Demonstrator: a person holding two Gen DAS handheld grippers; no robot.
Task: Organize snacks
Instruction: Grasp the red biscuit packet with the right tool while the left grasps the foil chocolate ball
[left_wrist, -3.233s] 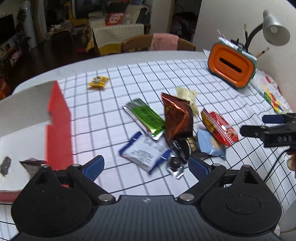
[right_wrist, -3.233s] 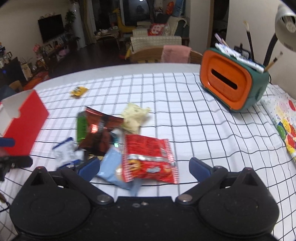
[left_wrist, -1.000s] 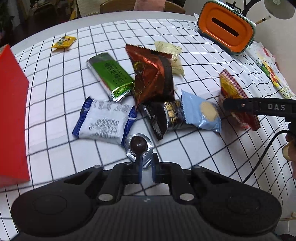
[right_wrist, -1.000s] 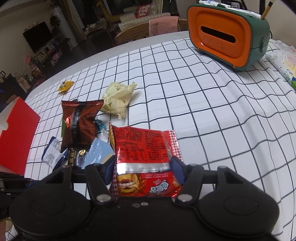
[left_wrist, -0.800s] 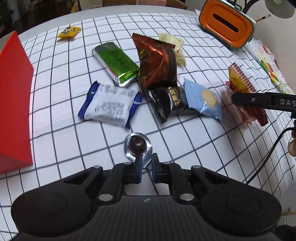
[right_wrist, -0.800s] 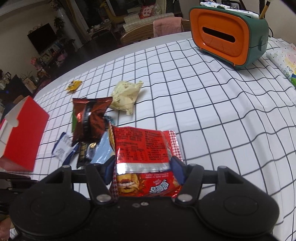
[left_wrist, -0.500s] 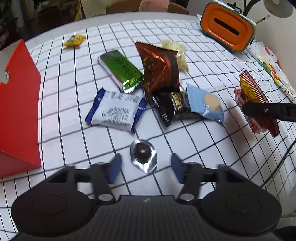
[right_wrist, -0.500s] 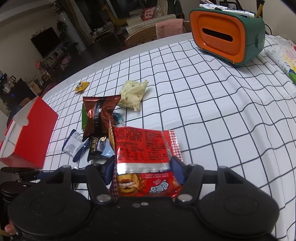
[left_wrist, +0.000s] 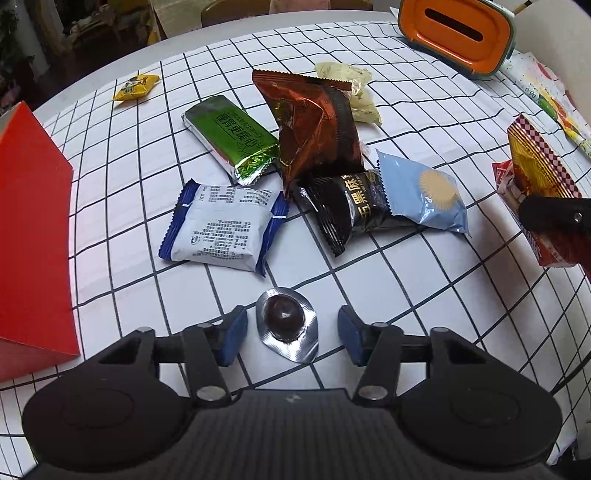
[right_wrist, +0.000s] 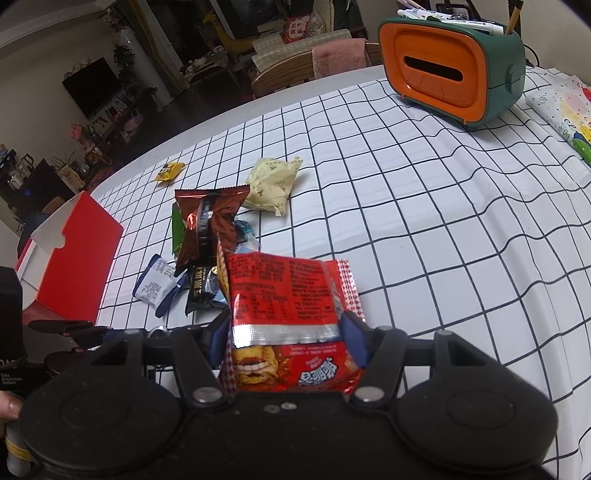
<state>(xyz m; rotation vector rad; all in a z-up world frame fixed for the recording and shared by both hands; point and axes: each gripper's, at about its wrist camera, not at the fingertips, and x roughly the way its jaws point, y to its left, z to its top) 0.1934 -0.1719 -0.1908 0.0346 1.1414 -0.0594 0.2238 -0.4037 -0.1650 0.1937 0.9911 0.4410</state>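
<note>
Red snack packet (right_wrist: 291, 325) clamped in right hand-held gripper (right_wrist: 288, 339), left hand-held gripper (left_wrist: 290, 338) spread (foil chocolate (left_wrist: 286, 321) between).

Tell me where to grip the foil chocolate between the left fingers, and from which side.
Grip the dark dome of the foil chocolate, coming straight down with the open left gripper straddling it. The foil rim lies flat on the tablecloth and gives little purchase; the raised dome is probably the only part the pads can close on.

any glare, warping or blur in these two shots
Left wrist view: sharp, fisheye bends the tablecloth grid; glare on the brown packet and the foil candy. Right wrist view: same bending, dim room behind, bright shine on the red packet seal.
</note>
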